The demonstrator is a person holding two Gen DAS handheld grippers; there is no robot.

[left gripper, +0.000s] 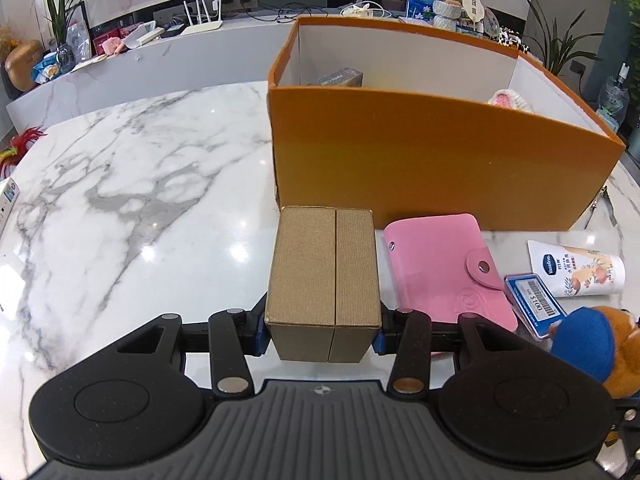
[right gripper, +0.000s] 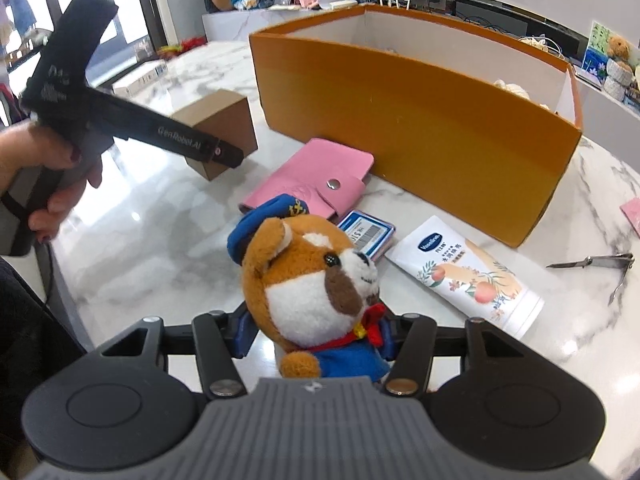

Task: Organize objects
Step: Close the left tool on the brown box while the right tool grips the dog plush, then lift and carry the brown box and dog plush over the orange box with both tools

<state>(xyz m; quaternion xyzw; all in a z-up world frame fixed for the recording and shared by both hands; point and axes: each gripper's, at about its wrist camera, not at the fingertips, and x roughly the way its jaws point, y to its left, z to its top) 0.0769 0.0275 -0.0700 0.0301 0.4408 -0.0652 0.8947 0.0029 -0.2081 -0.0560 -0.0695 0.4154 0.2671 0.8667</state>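
- Sitting clamped between the pads of the left gripper [left gripper: 322, 334] is a small kraft-brown box [left gripper: 323, 276], ribbed in texture, with a seam running down the middle of its top; it is being held just in front of the orange box's near wall.
- Showing from the right wrist view, the same kraft-brown box [right gripper: 224, 120] is hanging clear above the marble table [left gripper: 132, 216], with a person's hand [right gripper: 52, 184] wrapping the left gripper's handle.
- Pressing in on a plush dog [right gripper: 320, 296] from both sides are the pads of the right gripper [right gripper: 318, 338]; the toy is brown and white, wearing a blue cap, a blue jacket and a red scarf.
- Lying flat on the table just beside the held box is a pink snap-button wallet [left gripper: 444, 268], its far edge close to the orange wall.
- Resting next to the wallet are a blue-framed price tag [right gripper: 366, 234] with a barcode and a white Vaseline tube [right gripper: 464, 276] printed with peaches.
- Standing behind all of these is the large orange box [left gripper: 420, 160], open-topped and white inside, holding a dark carton [left gripper: 338, 78] in one far corner and something pink and white [left gripper: 508, 100] at the other end.
- Lying well to the right of the tube is a metal nail clipper [right gripper: 604, 264].
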